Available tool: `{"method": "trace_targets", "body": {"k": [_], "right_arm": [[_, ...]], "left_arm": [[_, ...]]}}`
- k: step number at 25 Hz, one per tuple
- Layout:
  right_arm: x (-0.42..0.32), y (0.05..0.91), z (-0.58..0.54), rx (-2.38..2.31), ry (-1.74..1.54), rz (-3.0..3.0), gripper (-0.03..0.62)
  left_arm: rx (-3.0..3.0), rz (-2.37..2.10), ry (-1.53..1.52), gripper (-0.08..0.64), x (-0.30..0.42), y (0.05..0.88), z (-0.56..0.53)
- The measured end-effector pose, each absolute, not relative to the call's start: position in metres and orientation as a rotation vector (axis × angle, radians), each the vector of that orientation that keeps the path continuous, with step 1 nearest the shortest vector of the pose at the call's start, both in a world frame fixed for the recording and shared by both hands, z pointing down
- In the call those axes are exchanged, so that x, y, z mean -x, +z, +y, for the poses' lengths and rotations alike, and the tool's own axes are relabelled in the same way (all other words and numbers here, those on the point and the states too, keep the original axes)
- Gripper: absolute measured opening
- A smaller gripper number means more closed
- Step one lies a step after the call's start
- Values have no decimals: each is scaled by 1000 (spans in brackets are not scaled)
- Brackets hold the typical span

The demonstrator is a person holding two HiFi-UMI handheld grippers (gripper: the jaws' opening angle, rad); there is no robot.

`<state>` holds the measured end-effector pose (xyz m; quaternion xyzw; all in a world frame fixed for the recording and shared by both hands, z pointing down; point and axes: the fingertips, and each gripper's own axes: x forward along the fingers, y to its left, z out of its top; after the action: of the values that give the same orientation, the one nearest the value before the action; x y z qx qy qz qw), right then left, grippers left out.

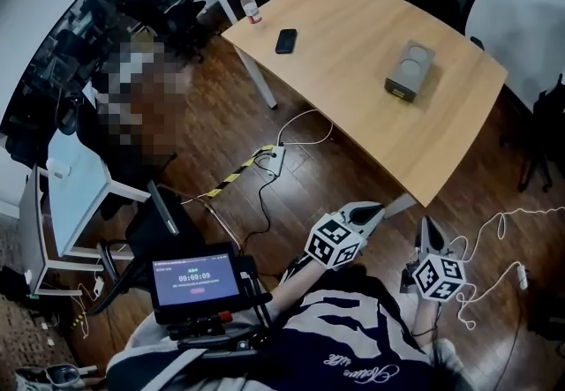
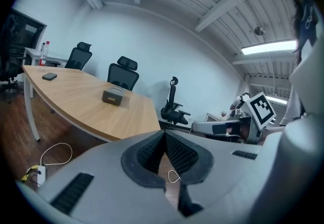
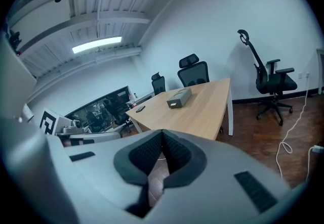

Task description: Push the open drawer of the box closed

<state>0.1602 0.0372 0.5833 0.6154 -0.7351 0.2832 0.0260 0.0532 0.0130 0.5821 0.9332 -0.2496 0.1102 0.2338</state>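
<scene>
1. The box [image 1: 410, 70] sits toward the far side of the counter [image 1: 344, 63], well apart from both claws. How far its drawer stands out is too small to tell from here.
2. Nothing braces the box, and it looks light. I'd worry a one-claw shove slides or turns the whole box instead of seating the drawer.
3. A push off to one side could also jam the drawer crooked.
4. The left claw [image 1: 375, 211] is held low by the person's waist, aimed at the counter's near corner. Its jaws are pressed together with nothing between them.
5. The right claw [image 1: 426, 229] hangs just beside it, pointing forward, likewise closed and empty.
</scene>
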Motion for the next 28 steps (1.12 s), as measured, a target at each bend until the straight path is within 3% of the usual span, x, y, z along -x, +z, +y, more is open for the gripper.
{"method": "trace_targets", "body": {"k": [21, 28], "right_arm": [[-180, 577, 105, -1871, 908, -2370, -3], [-156, 584, 103, -1797, 907, -2401, -3]], "left_arm": [[-2601, -664, 372, -2, -93, 573, 95], [-2584, -747, 366, -2, -65, 577, 90]]}}
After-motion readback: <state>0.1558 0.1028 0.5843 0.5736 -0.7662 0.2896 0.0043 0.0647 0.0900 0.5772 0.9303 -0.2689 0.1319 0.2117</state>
